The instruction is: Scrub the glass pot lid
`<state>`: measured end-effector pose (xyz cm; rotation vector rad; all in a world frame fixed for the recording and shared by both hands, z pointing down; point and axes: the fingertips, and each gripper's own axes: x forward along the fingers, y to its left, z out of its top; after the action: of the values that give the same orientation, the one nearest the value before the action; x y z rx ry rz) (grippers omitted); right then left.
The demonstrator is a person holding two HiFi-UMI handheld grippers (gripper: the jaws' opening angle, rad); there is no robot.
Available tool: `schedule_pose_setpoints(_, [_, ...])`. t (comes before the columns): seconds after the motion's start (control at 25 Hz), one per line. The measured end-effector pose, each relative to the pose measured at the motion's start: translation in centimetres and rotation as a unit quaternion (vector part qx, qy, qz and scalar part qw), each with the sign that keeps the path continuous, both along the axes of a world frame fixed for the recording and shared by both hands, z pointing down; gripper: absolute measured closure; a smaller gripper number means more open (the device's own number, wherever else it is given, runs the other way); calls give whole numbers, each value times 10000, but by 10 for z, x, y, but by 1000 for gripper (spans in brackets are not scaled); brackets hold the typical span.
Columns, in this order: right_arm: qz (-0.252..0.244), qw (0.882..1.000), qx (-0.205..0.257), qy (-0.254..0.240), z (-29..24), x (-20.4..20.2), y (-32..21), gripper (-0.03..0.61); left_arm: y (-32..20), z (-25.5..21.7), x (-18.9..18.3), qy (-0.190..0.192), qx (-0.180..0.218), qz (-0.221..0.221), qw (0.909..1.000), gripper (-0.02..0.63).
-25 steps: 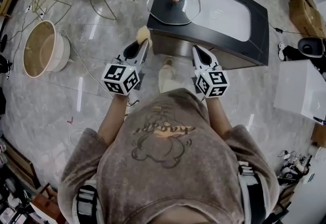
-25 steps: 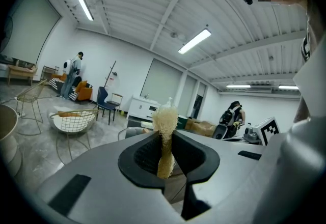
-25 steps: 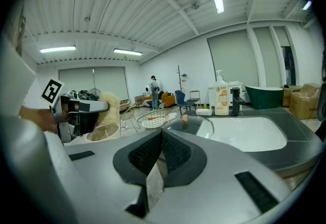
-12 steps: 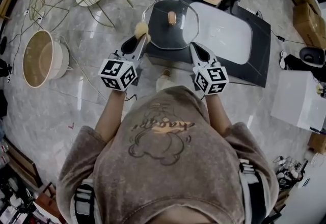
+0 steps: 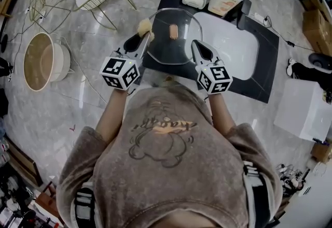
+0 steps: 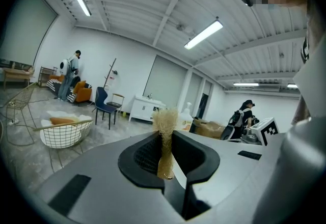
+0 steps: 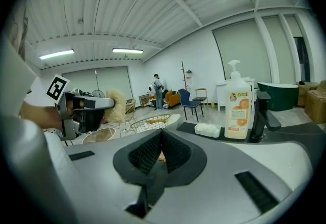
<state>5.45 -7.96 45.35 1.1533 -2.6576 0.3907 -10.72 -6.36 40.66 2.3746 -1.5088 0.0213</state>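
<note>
The glass pot lid (image 5: pixel 165 50) lies flat on the black bench (image 5: pixel 270 74), left of the white sink (image 5: pixel 233 48). The fingers of the left gripper (image 5: pixel 141 37) pinch a fibrous scrubber (image 5: pixel 144 26) by its left rim; those of the right gripper (image 5: pixel 195 45) are closed and empty. Unheld, the lid could slide toward the sink under scrubbing.

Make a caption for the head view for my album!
The left gripper clamps a tan scrubber, the right gripper is shut, both near the glass pot lid beside a white sink.
</note>
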Motion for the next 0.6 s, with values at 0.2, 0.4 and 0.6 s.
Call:
schedule_pose_setpoints(0.2, [132, 9999, -47, 24, -2, -13, -12, 578, -19, -1, -8, 22, -50, 206, 9998, 551])
schedule_pose_setpoints(0.4, [530, 9985, -108, -27, -3, -15, -25, 578, -40, -2, -8, 23, -118, 588, 9982, 551])
schedule_pose_setpoints(0.6, [829, 9963, -202, 101, 5, -18, -35, 578, -59, 2, -7, 54, -148, 917, 9957, 551])
